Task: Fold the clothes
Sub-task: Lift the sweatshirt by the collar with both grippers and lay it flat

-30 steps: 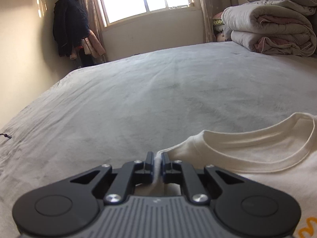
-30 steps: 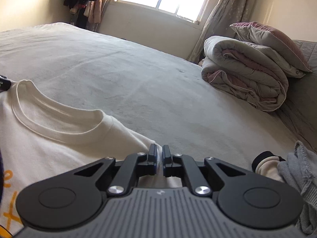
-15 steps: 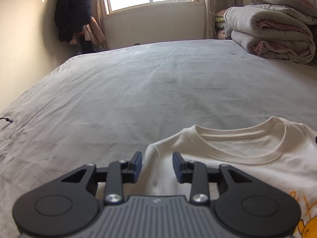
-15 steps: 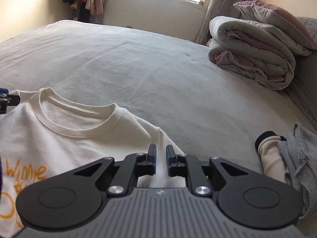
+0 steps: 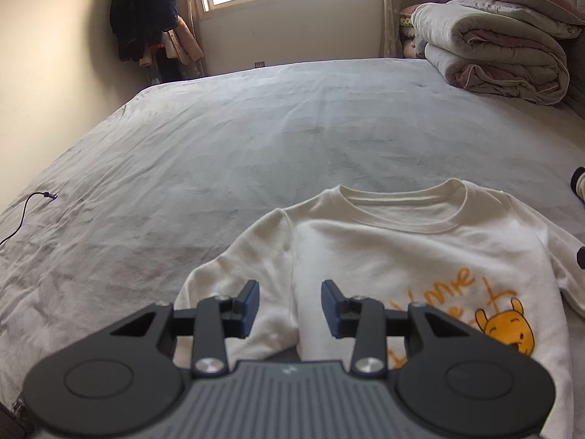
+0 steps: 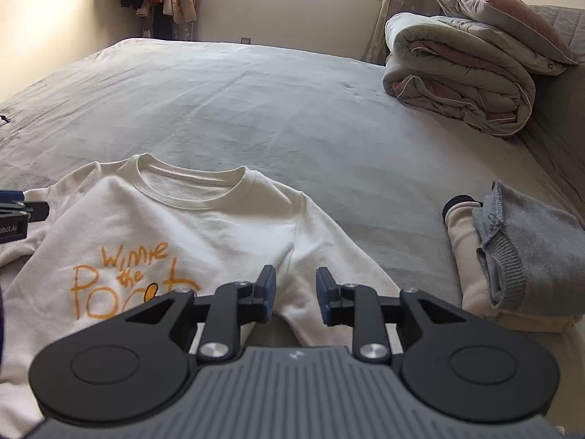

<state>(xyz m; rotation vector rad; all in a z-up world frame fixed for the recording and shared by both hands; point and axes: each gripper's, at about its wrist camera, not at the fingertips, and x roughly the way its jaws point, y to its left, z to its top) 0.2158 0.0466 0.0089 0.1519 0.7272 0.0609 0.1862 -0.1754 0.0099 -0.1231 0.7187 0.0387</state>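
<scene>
A cream sweatshirt (image 5: 395, 252) with orange lettering and a yellow bear print lies face up on the grey bed, collar toward the window. My left gripper (image 5: 290, 301) hovers open above its left shoulder and sleeve, nothing between the pads. In the right wrist view the same sweatshirt (image 6: 204, 226) spreads flat. My right gripper (image 6: 295, 292) hangs above the right sleeve seam, its jaws opening with nothing pressed between them. The left gripper's tip (image 6: 22, 212) shows at the left edge of that view.
The grey bedspread (image 5: 256, 139) stretches to the window wall. A folded quilt with a pillow (image 6: 464, 73) is stacked at the far right. Folded clothes, grey knit on cream (image 6: 519, 259), lie right of the sweatshirt. A cable (image 5: 33, 205) trails at the left edge.
Both grippers let go of the sweatshirt's shoulders, opened, and pulled back and up. More of the sweatshirt and its print now shows in both views.
</scene>
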